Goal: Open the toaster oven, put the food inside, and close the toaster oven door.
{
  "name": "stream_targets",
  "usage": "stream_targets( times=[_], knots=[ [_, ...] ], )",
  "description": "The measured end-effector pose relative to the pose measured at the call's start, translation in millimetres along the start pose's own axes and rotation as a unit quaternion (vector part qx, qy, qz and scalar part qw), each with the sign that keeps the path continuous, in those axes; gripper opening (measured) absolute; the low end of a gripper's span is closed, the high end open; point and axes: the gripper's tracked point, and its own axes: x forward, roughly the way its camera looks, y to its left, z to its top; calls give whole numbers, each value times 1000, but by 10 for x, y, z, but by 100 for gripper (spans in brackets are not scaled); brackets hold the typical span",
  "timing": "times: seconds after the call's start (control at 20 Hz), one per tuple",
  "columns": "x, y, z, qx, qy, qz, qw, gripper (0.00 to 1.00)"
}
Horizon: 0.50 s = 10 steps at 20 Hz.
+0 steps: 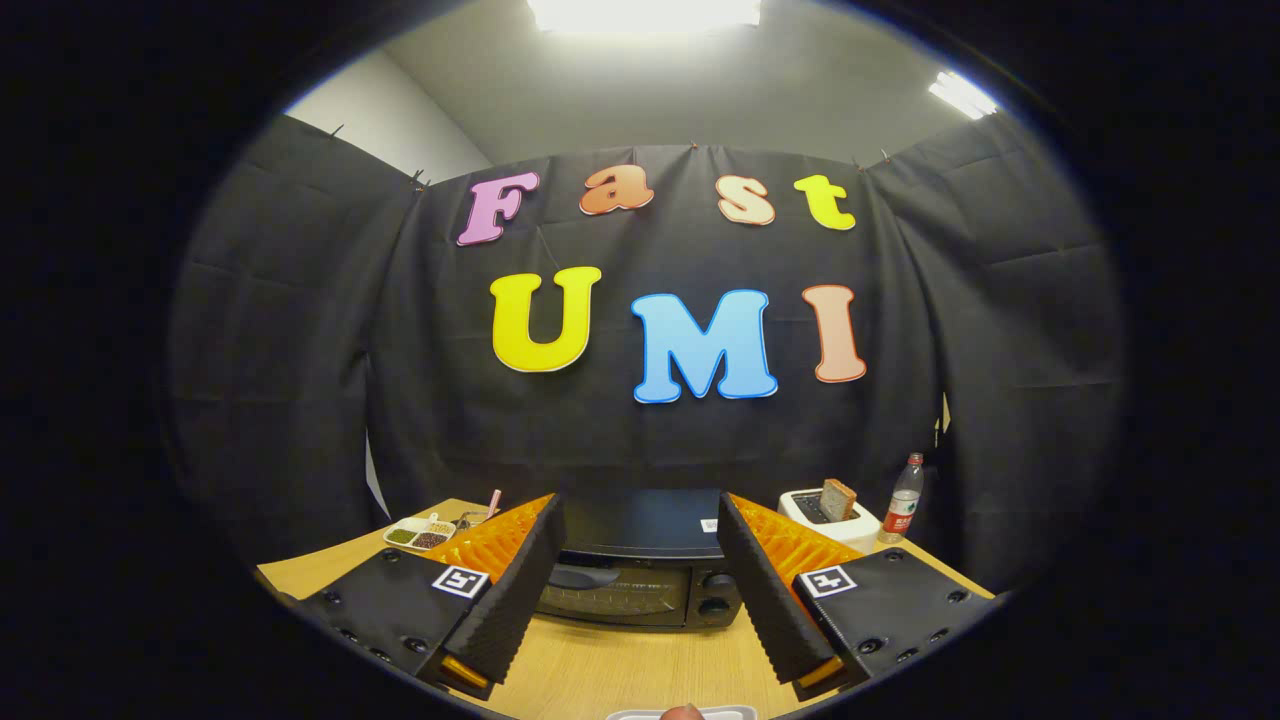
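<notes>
A black toaster oven [640, 575] stands on the wooden table [620, 670], straight beyond my fingers, with its door shut. Its curved handle [583, 577] runs along the top of the glass door and its knobs [716, 593] sit on the right side. My gripper [637, 590] is open and held above the table in front of the oven, with nothing between its fingers. At the near table edge, below the fingers, I see the rim of a pale tray [680, 714] holding a small brownish piece of food [685, 711], mostly cut off.
A white toaster [828, 517] with a bread slice [838, 499] standing in its slot sits to the right of the oven. A plastic water bottle [903, 498] stands beside it. A divided white dish [420, 534] of grains lies at the back left.
</notes>
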Motion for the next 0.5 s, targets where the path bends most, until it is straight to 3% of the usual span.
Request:
stream_targets(
  times=[0.5],
  knots=[
    [791, 500, -580, 10, 47, 26, 998, 97]
  ],
)
